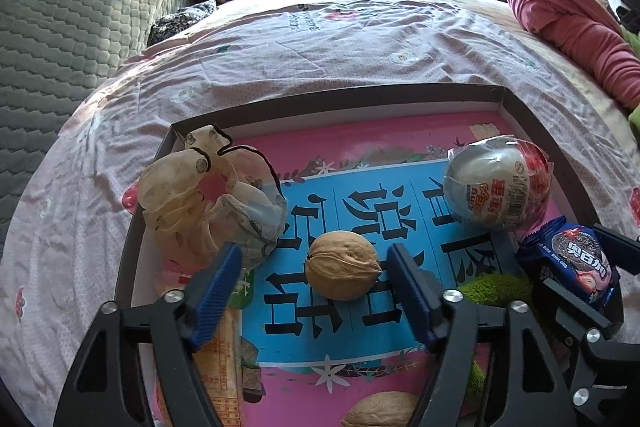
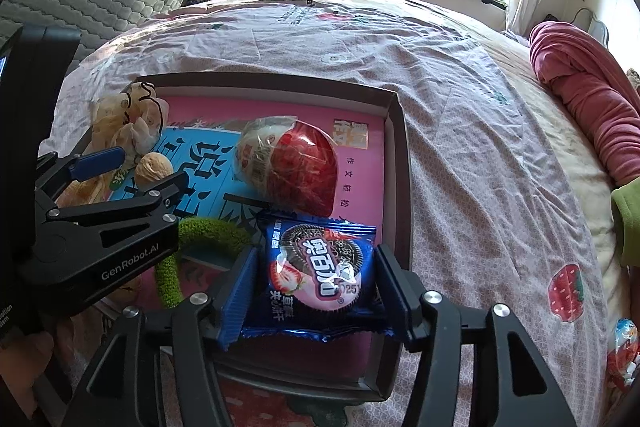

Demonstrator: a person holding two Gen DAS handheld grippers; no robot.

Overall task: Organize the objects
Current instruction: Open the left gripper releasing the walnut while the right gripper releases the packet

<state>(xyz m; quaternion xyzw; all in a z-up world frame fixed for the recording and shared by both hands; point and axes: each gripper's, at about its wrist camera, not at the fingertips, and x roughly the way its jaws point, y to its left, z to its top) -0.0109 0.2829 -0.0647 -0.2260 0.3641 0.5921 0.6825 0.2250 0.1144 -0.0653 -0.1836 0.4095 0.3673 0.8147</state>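
- Left gripper (image 1: 314, 271): nearest the left wrist camera; jaws released, blue pads standing clear on either side of a walnut (image 1: 342, 265), with a visible gap on the left and the right pad close beside the shell; nothing grasped
- Walnut: lies on the blue panel of the book cover inside the tray (image 1: 520, 107), near the middle
- A 2nd walnut (image 1: 376, 409) lies at the near edge of the left wrist view, partly cut off
- Right gripper (image 2: 314, 291): jaws straddle a blue biscuit packet (image 2: 320, 275); whether the pads press on the wrapper or only stand beside it cannot be told
- Biscuit packet: rests in the near right corner of the tray (image 2: 394, 99), just inside its right wall
- Wrapped egg-shaped sweet (image 2: 290, 163), red and white: lies far of the packet, on the book cover
- Cream fabric scrunchie (image 1: 208, 199) with a black cord: far left corner of the tray, partly over the rim
- Green fuzzy ring (image 2: 192, 251): left of the packet, between the 2 grippers
- Tray stands on a pink printed bedsheet (image 2: 460, 131); a red rolled blanket (image 2: 580, 91) lies far right
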